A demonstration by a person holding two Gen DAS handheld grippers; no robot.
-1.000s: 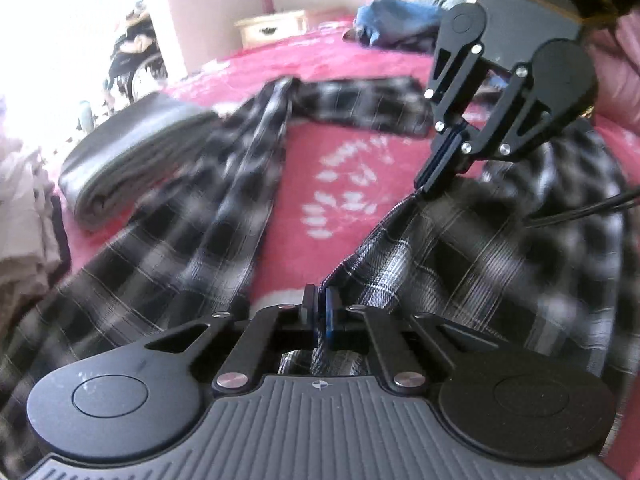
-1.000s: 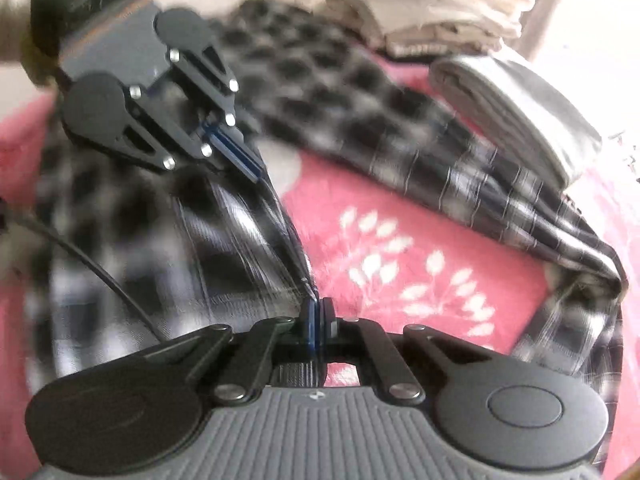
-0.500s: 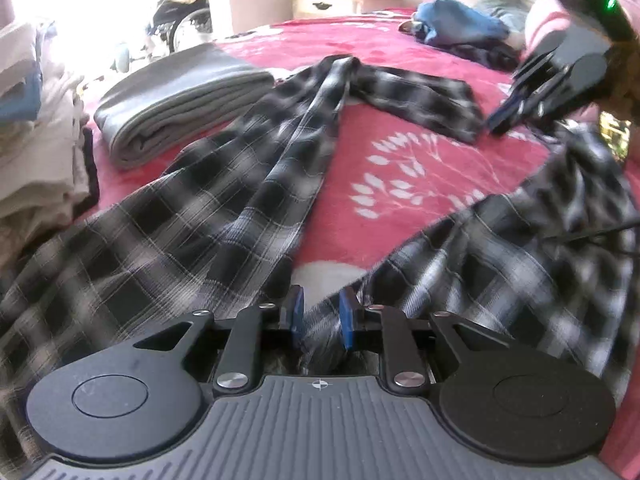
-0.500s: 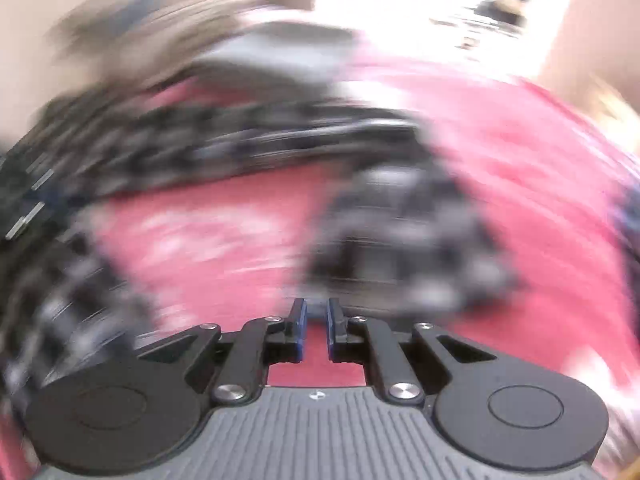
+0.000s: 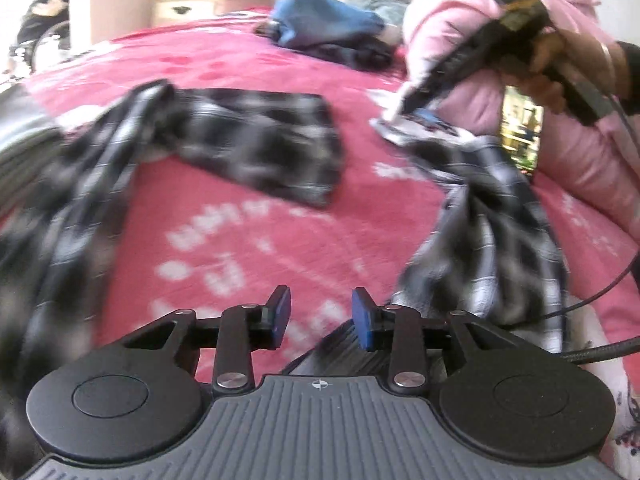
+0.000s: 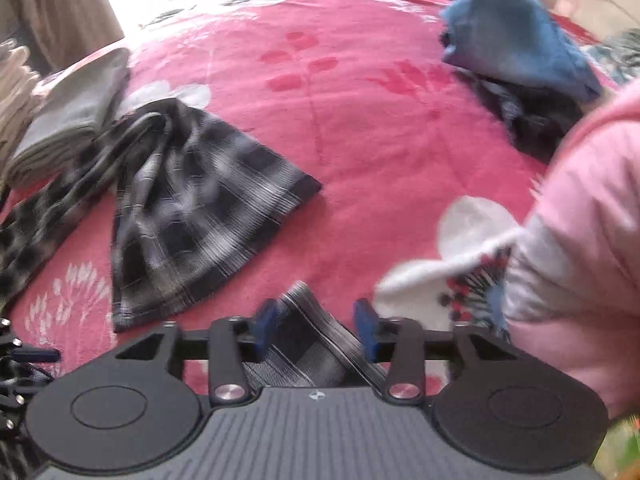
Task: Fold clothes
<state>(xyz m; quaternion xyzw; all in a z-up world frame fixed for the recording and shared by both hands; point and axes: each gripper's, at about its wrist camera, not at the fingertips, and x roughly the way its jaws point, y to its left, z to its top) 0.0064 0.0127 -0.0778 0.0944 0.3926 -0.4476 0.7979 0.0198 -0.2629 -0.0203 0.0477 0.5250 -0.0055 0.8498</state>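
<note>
1. The surface was a bed (image 6: pixel 352 128) under a pink-red spread with white and darker leaf prints; it filled both wrist views.
2. The room: a pale drawer unit (image 5: pixel 188 6) stood past the bed at 11 o'clock in the left view, beside a light wall. Strong daylight washed out the 11 o'clock corner of the right view.
3. The plaid garment (image 6: pixel 188 208), black and white, lay spread over the bed. One broad end lay flat at 9 to 10 o'clock in the right view; another part ran down the 3 o'clock side of the left view.
4. The left gripper (image 5: pixel 320 316) had its jaws apart and opening, with bare spread between the blue pads and the plaid just beside the right-hand pad.
5. The right gripper (image 6: pixel 316 324) had its jaws apart and opening; a fold of plaid lay loose between the pads, not pinched.
6. Edges: a folded grey stack (image 6: pixel 68 128) sat at 9 o'clock, touching the plaid. A blue and dark clothes heap (image 6: pixel 516 40) sat at 1 o'clock, well apart. A pink padded garment (image 5: pixel 500 32) crowded the 2 o'clock side.
7. Open room: the middle of the bed, between plaid and blue heap, was bare.
</note>
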